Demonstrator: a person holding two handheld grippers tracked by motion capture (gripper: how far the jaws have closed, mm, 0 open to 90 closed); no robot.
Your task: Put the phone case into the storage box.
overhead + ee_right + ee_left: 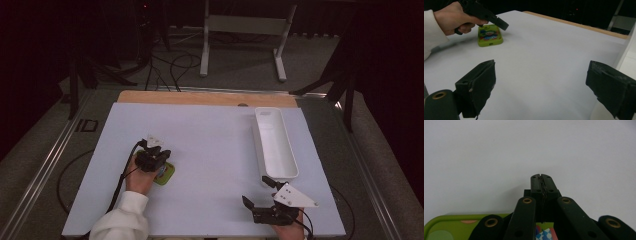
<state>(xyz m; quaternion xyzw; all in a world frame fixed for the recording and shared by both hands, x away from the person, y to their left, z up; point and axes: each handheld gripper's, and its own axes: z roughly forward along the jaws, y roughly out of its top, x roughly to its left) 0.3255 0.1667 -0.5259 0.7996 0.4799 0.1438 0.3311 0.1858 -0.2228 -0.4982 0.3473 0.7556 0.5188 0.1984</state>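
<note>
— Dark curtains and a grey carpet ring our pale blue table (210,150), with a wooden strip along its far edge.

— How far along are we?

— Barely begun, we judge. Our left gripper (541,181), jaws pressed together on nothing, hovers over the green case (489,35) at the near left; the case lies flat, not yet grasped.

— And the rest?

— Our right gripper (259,196) waits near right, jaws spread apart, beside the empty white tray (292,172).
</note>
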